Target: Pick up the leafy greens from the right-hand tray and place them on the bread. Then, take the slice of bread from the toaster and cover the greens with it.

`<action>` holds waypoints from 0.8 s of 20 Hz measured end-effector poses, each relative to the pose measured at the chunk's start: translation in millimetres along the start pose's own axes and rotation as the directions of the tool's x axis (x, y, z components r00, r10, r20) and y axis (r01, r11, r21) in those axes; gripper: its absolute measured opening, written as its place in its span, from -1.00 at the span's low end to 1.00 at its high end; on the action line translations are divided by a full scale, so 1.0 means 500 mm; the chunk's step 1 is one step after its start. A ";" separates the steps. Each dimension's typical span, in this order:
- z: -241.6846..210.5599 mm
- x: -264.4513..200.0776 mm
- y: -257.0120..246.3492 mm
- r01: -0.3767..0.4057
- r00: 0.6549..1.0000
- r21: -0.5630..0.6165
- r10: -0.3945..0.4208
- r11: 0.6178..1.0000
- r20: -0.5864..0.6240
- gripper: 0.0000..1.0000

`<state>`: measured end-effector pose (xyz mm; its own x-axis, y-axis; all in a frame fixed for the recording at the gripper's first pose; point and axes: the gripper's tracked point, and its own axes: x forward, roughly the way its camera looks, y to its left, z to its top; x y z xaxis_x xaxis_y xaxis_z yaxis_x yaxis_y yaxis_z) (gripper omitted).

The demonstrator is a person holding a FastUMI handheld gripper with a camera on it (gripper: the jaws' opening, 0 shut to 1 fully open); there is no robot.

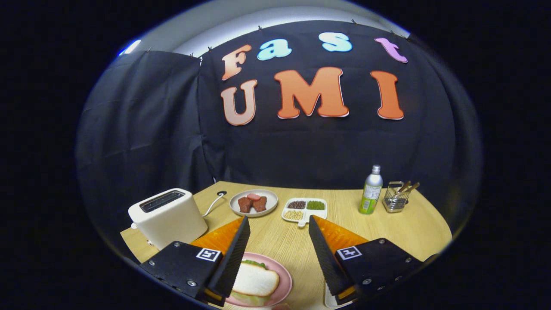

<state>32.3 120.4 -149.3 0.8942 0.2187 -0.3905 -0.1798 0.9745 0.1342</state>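
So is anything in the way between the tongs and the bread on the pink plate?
Nothing visible is. The tongs are open, and the bread lies on the greens on the pink plate, right beside the left finger.

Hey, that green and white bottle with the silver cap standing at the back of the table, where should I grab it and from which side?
Probably the straight middle of the green and white bottle with a silver cap, below its narrow neck. It stands upright, so bring the open claw in level from the front; a wire basket of utensils stands close beside it.
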 end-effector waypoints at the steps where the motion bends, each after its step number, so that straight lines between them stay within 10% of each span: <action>1: 0.020 -0.006 0.003 0.005 1.000 0.001 -0.005 1.000 0.027 0.65; 16: 0.133 -0.053 0.014 0.120 0.945 -0.070 -0.092 0.990 0.313 0.65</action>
<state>34.4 118.1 -77.6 0.9901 0.1017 -0.0967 -0.1000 0.9947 0.0221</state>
